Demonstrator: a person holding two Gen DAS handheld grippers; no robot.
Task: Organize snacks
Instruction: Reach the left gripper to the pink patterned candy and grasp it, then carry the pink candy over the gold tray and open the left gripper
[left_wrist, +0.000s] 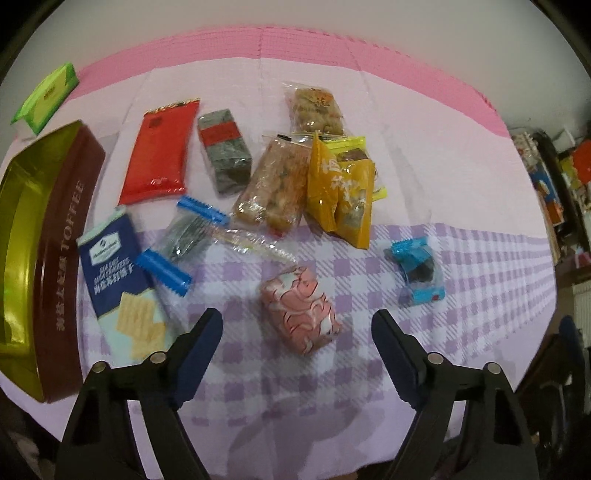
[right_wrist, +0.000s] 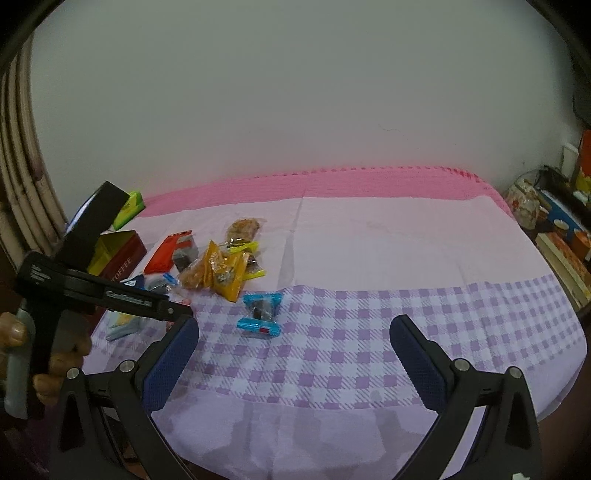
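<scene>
Snacks lie scattered on our desk (left_wrist: 461, 192); our left hand-held gripper (left_wrist: 297, 326) hovers spread wide around the pink-wrapped snack (left_wrist: 299, 310), not touching, toffee tin (left_wrist: 55, 258) alongside. Our right hand-held gripper (right_wrist: 295, 336) gapes empty near the blue candy (right_wrist: 260, 312).

You've got a bench (left_wrist: 461, 177) under a pink and lilac-check cloth (left_wrist: 480, 266). On it: toffee tin (left_wrist: 66, 258) at left, green box (left_wrist: 46, 96) far-left corner, red packet (left_wrist: 160, 149), blue cracker pack (left_wrist: 118, 280), yellow pouch (left_wrist: 341, 192), pink wrapped snack (left_wrist: 301, 310), blue-ended candy (right_wrist: 261, 314) lying apart from the cluster.
</scene>
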